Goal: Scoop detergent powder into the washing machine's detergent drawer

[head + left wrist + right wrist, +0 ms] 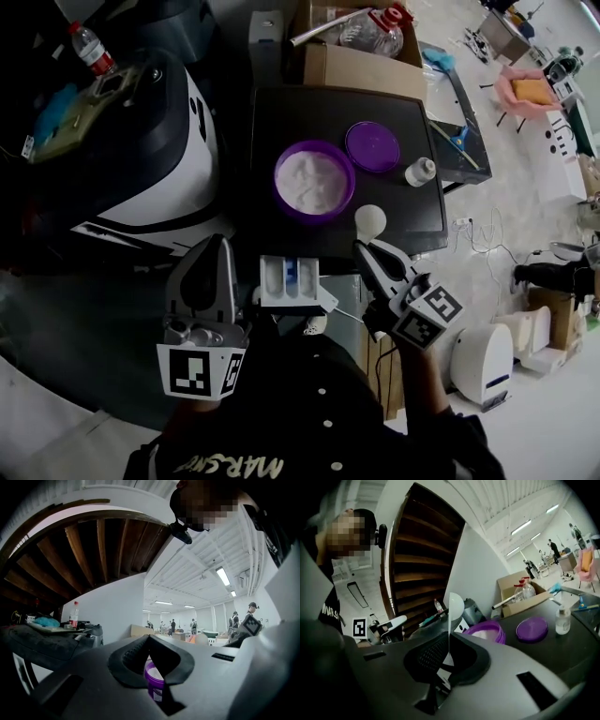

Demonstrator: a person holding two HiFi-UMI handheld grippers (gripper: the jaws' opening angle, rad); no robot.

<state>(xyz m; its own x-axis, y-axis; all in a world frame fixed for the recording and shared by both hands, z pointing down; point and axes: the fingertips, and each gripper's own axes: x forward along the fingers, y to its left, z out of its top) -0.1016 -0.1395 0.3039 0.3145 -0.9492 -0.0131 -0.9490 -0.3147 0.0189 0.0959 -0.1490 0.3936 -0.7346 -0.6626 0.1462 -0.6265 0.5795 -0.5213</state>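
"Which hand has the scoop?"

"The right gripper [364,249]. Its fingers are closed flat on the thin white handle, and the scoop [370,220] sticks straight out ahead of them, so its long axis runs on from the fingers, with the round bowl at the far end."

"Where's the powder?"

"In the open purple tub [314,180] on the dark tabletop [281,117], just ahead and to the left of the bowl. The lid [373,146] lies beside it. The detergent drawer [289,281] is pulled out below the tabletop's near edge, left of the right gripper and between the two grippers."

"So which way does it go next?"

"I can't tell if the bowl is loaded. If it's empty, I'd say forward and left into the tub; if it's full, back, left and down to the drawer."

"And the other hand?"

"The left gripper [221,246] hangs left of the drawer — fingers pressed together on nothing."
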